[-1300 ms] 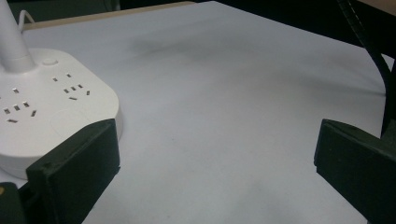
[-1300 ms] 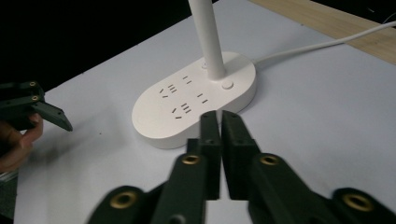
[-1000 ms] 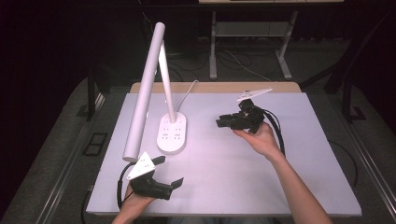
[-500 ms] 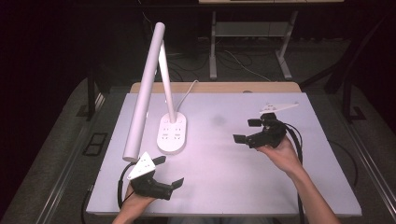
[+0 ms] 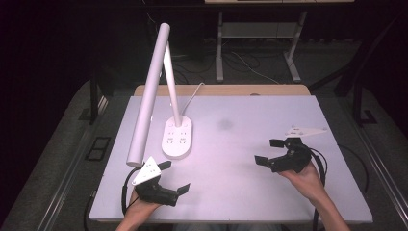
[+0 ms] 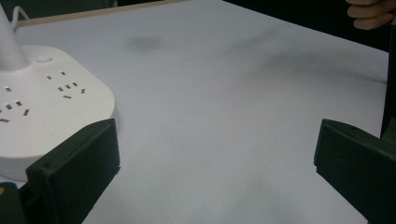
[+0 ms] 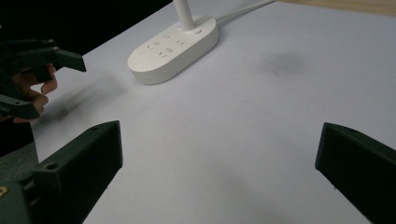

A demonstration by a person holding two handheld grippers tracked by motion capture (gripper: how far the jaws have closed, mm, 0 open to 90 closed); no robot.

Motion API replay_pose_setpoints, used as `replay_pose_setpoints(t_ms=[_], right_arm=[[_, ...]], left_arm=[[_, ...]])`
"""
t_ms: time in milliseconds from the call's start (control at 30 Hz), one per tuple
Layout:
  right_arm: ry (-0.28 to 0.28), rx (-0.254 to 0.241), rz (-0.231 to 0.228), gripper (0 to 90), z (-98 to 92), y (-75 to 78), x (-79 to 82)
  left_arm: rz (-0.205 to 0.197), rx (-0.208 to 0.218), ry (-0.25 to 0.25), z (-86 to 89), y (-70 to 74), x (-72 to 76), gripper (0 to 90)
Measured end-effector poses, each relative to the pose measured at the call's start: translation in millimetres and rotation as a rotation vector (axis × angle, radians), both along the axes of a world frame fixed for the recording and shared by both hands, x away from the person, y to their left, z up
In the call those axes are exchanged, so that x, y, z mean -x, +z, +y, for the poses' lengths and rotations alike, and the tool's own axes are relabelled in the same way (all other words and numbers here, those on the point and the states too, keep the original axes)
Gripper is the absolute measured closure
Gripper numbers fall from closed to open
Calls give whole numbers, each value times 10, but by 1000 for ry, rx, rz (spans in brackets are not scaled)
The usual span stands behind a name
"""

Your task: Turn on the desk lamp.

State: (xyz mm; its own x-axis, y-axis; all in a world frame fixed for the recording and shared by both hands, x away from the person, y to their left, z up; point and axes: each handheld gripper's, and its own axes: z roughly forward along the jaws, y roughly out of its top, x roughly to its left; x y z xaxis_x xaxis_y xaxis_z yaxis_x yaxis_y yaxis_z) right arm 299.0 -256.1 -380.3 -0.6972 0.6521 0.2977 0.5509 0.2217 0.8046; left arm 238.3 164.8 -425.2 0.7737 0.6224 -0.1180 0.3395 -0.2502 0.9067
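Note:
A white desk lamp stands on an oval base (image 5: 177, 138) with socket holes, at the left middle of the white tabletop (image 5: 231, 139). Its long tube head (image 5: 149, 91) leans out toward the front left. My left gripper (image 5: 174, 176) is open near the front edge, just in front of the base (image 6: 42, 107), with nothing between its jaws. My right gripper (image 5: 270, 151) is open at the right side of the table, pointing left toward the lamp base (image 7: 173, 46), also holding nothing. The left gripper (image 7: 44, 79) and its hand appear in the right gripper view.
The lamp's white cord (image 5: 192, 96) runs off the back edge over a wooden strip (image 5: 221, 90). A faint dark smudge (image 5: 224, 124) marks the tabletop middle. Metal desk legs (image 5: 293, 57) and cables lie on the dark floor behind.
My right gripper has drawn back from beside the lamp base to the right and toward the front. The left gripper has stayed put.

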Motion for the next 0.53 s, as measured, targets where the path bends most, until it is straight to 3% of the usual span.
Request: replay_pose_setpoints(t_ms=[333, 533], right_arm=[[-55, -1, 39, 2, -193, -314, 321], [-72, 22, 30, 2, -259, -411, 469]], left_arm=[[2, -1, 3, 1, 0, 0, 0], [6, -5, -4, -5, -4, -6, 0]])
